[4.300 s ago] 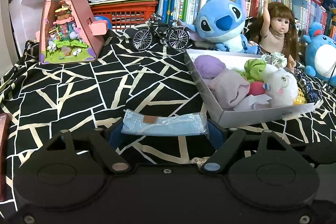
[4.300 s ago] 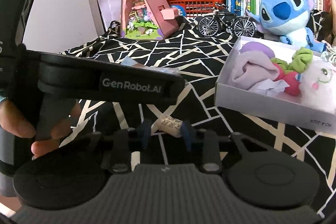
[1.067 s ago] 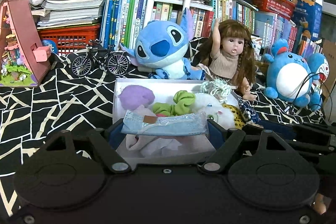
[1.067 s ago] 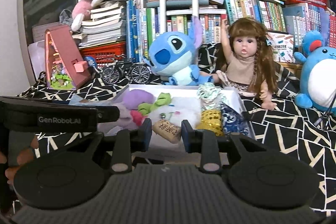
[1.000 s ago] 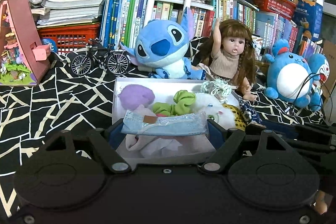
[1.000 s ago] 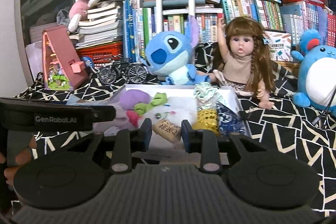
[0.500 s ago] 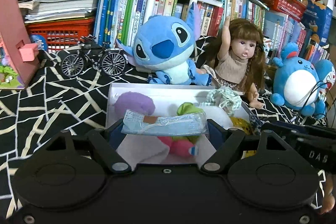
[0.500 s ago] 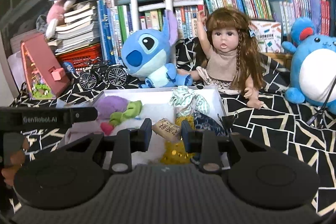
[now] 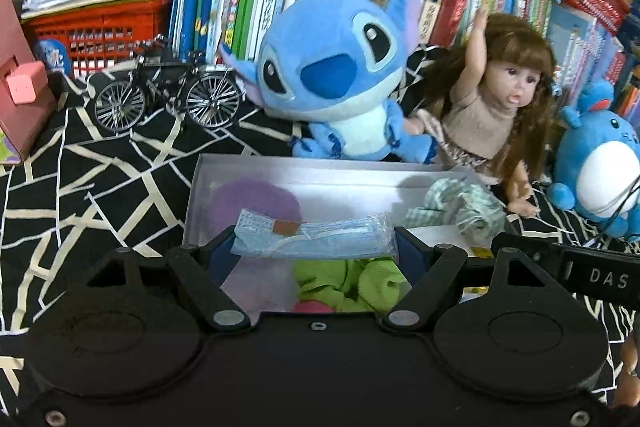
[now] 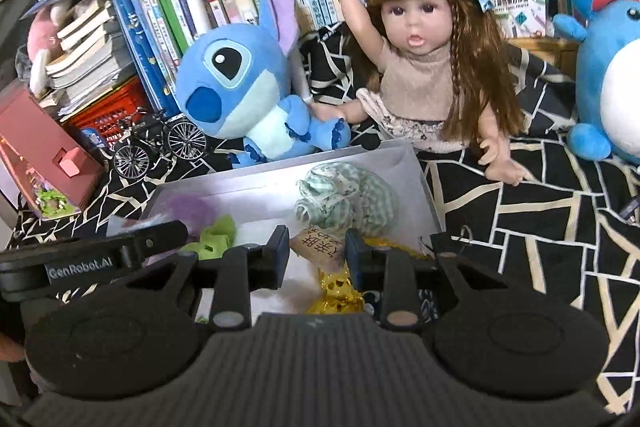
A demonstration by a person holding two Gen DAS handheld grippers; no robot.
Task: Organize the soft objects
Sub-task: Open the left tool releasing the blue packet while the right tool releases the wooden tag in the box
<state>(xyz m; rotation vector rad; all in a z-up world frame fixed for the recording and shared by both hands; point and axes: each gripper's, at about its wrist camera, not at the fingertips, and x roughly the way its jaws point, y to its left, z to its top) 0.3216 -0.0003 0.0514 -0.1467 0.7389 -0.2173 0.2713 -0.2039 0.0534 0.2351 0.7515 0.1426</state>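
Observation:
My left gripper (image 9: 314, 241) is shut on a blue face mask in a clear packet (image 9: 316, 233), held crosswise over the white box (image 9: 320, 171). Under it in the box lie a purple soft ball (image 9: 256, 199), a green scrunchie (image 9: 352, 281) and a green checked cloth (image 9: 456, 211). My right gripper (image 10: 318, 251) is shut on a small tan pouch with red writing (image 10: 320, 247), above the same white box (image 10: 420, 171). A gold item (image 10: 340, 291) lies below that pouch, and the checked cloth (image 10: 344, 199) sits beyond it.
A blue plush (image 9: 340, 79), a doll (image 9: 500, 107) and a second blue plush (image 9: 600, 163) stand behind the box. A toy bicycle (image 9: 168, 95), a pink model house (image 10: 44, 155), a red basket (image 9: 92, 31) and shelves of books line the back. The cloth is black with white lines.
Both grippers have advanced over the white box with their loads; the box and the toys behind it now look larger and closer. The right view has rolled somewhat.

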